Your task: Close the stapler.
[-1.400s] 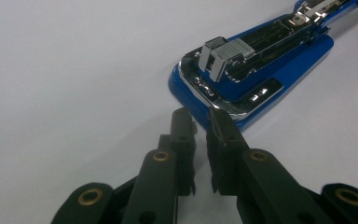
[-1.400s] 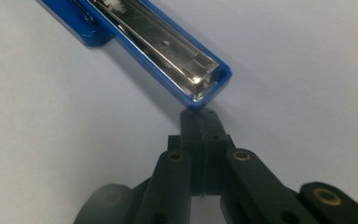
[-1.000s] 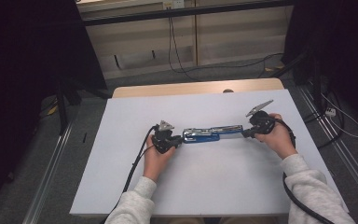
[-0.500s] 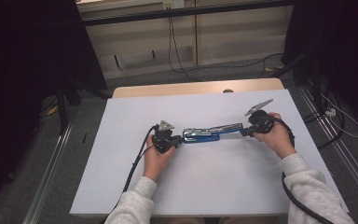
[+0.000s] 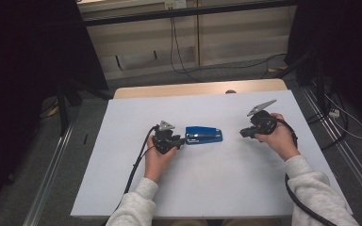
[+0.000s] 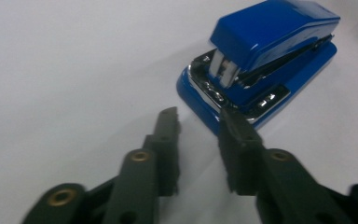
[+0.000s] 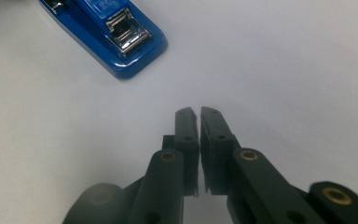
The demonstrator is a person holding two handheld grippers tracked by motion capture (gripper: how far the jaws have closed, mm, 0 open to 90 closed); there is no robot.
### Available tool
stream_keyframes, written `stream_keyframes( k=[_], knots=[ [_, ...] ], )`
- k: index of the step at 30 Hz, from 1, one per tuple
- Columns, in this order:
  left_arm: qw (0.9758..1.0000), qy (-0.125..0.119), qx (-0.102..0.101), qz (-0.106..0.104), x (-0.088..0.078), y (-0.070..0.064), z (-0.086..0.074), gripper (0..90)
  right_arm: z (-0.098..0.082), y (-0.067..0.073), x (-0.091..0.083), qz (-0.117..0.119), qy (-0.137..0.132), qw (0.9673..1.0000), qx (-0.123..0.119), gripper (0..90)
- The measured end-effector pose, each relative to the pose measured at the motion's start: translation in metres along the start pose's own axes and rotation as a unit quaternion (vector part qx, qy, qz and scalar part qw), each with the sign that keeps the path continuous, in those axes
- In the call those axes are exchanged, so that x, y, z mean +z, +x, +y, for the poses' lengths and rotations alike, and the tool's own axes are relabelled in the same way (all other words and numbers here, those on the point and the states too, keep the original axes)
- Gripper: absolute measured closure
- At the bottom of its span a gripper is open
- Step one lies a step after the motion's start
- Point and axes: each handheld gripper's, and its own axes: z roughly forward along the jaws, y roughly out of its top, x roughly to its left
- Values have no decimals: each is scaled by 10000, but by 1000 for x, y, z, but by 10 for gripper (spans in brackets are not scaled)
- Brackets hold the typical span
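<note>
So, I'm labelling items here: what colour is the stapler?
The stapler is glossy blue with silver metal parts, clearest in the left gripper view.

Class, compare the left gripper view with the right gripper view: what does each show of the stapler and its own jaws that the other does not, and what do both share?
Left gripper view alone: the stapler's chrome-fronted end close ahead, the left gripper with its jaws apart, one tip near the stapler's base.

Right gripper view alone: the stapler seen from above with a metal plate on top, lying well off from the right gripper, whose jaws stand nearly together on nothing.

Both: the same blue stapler lying on the white table, with neither gripper holding it.
</note>
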Motion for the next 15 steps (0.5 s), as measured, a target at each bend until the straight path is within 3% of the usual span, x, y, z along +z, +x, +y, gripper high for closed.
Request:
stream_keyframes(
  k=[1,5,7,9,10,12,13,15],
  knots=[
    [10000,-30,-25,18,-2,0,0,573,0,0,0,79,-7,10000,44,801],
    [9999,-49,-141,-46,-10,1,2,479,-1,1,-1,83,-34,9999,120,733],
    [9997,-109,-178,-85,-14,2,3,377,-2,2,-2,74,-50,9998,184,664],
    [9994,-186,-234,-185,-19,3,2,371,-2,2,-3,75,-67,9997,207,627],
    [9991,-239,-268,-209,-21,3,2,329,-3,2,-3,89,-99,9996,259,573],
    [9987,-247,-318,-324,-28,5,3,257,-5,3,-3,98,-60,9997,218,549],
    [9985,-276,-318,-353,-31,5,3,230,-7,3,-5,99,-58,9995,283,454],
    [9978,-383,-321,-425,-37,6,3,203,-9,3,-7,136,-86,9993,346,415]
  ],
)
